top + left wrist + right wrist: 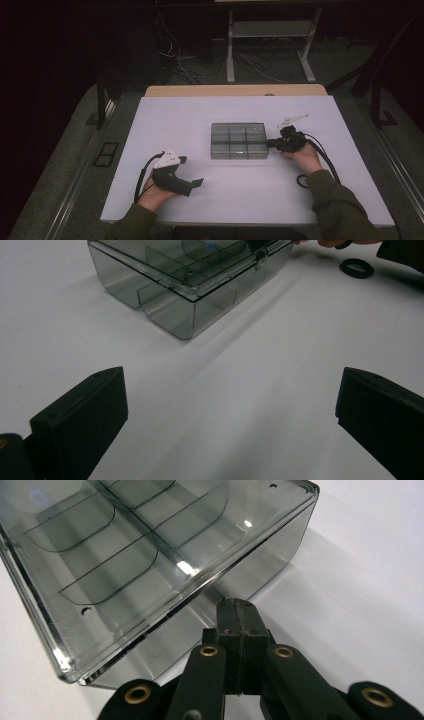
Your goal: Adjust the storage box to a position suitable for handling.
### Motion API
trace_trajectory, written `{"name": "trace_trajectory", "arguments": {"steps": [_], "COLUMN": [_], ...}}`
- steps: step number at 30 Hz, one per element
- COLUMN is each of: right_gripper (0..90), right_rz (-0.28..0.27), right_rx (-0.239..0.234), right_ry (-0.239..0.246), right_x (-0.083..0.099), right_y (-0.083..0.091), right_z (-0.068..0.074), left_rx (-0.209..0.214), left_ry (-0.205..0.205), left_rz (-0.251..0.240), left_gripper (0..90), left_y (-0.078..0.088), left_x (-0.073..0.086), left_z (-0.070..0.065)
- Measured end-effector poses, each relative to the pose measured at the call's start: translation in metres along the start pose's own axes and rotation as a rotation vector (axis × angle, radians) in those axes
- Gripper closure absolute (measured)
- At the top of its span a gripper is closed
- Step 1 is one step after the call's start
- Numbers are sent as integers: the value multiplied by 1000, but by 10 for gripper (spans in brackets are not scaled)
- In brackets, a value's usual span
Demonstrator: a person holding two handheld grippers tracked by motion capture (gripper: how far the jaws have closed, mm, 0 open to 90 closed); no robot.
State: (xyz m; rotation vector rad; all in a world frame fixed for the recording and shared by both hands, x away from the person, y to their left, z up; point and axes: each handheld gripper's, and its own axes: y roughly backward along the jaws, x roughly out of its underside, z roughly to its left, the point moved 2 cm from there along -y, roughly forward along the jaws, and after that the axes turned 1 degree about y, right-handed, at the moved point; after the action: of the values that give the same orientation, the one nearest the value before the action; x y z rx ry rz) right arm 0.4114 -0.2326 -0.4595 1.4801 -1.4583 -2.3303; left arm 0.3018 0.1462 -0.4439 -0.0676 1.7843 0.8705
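The right claw [239, 615], jaws pressed together and empty, noses against the clear compartment box's [238, 140] right wall mid-worktop [175, 115]; the left claw [192, 172], spread wide, waits well apart.

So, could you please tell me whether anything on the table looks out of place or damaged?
Nothing stands out. The clear compartment box sits flat and closed on the white table, with no cracks or spills visible; the shut right claw is at its side.

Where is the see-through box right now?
The clear box sits mid-table in the high view, with the shut right gripper at its right side.
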Motion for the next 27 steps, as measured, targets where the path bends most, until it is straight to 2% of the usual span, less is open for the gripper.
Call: {"name": "trace_trajectory", "arguments": {"steps": [3, 6, 7, 9, 10, 14, 20, 27], "right_gripper": [888, 877, 848, 831, 781, 652, 562, 545], "right_rz": [4, -9, -32, -49, -79, -142, -151, -143], "right_rx": [6, 12, 35, 43, 58, 49, 51, 34], "right_ry": [10, -1, -21, -32, -51, -93, -66, -71], "right_x": [-2, -2, -4, -6, -12, -28, -51, -77], "right_y": [0, 3, 8, 12, 20, 29, 24, 11], "right_z": [2, 0, -3, -5, -8, -9, -2, 1], "left_rx": [2, 4, 3, 2, 1, -3, -4, -1], "left_ry": [1, -3, -2, 2, 7, 6, 12, 8], "left_rz": [1, 5, 6, 6, -1, 0, -8, -15], "left_gripper": [0, 0, 0, 0, 0, 0, 0, 0], "left_y": [-1, -1, -1, -1, -1, -1, -1, 0], "left_x": [0, 0, 1, 1, 1, 1, 1, 1], "left_z": [0, -1, -1, 0, 1, 1, 2, 1]}}
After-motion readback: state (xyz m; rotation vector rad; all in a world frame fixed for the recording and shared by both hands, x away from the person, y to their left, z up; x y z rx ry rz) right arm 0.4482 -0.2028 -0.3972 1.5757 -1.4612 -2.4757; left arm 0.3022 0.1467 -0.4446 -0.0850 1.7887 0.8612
